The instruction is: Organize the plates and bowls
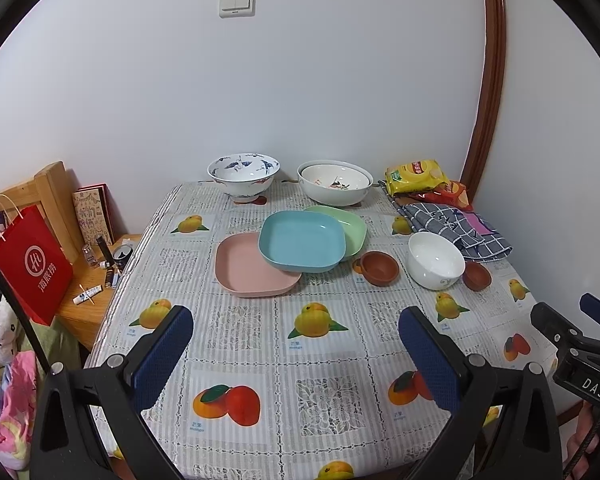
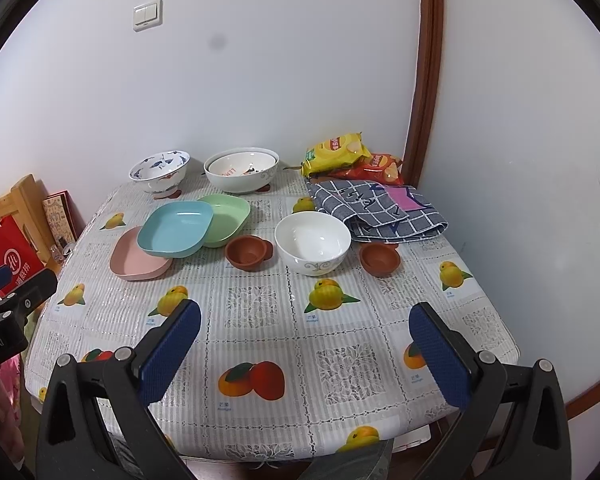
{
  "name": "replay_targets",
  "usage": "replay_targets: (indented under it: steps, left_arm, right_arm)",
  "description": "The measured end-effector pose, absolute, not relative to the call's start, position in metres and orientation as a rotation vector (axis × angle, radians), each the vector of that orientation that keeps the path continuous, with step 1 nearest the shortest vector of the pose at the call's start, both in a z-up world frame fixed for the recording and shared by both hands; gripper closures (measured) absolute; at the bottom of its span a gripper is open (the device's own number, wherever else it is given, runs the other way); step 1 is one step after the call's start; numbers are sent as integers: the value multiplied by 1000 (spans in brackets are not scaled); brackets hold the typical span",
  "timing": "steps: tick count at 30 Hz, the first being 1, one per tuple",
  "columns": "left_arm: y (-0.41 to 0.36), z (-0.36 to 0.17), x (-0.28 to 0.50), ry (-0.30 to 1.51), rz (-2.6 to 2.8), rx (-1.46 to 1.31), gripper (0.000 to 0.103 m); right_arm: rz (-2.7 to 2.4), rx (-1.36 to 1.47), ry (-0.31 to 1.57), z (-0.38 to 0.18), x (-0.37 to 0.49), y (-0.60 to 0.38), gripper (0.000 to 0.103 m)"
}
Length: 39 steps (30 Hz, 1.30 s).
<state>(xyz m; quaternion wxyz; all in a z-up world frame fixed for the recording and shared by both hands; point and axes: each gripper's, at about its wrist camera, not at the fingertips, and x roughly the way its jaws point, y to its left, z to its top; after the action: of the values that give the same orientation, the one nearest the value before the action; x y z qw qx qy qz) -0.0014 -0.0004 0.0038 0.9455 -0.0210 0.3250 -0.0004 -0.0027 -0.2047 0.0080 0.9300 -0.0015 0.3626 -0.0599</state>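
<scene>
Left gripper (image 1: pixel 296 354) wide, empty, over near table edge. Right gripper (image 2: pixel 306 354) wide, empty.

Table (image 1: pixel 260 360) centre: blue plate (image 1: pixel 302 242) tilted atop pink plate (image 1: pixel 252 268) at its 8 o'clock and green plate (image 1: pixel 352 226) at its 2 o'clock; all empty.

White bowl (image 1: pixel 436 260) empty, clay cup (image 1: pixel 380 268) at its 9 o'clock, second clay cup (image 1: pixel 477 276) at 3.

At 12 o'clock, far edge: crane-pattern bowl (image 1: pixel 243 174) empty; large white bowl (image 1: pixel 334 184) holds smaller bowl nested inside.
</scene>
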Motion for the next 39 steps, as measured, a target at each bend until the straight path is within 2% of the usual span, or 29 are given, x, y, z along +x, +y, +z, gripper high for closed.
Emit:
replay_targets:
  steps: [39]
  left_arm:
    - [3,1,-4,661,0,-42,0]
  right_arm:
    - [-121,-3,736,9,-6,-204,1]
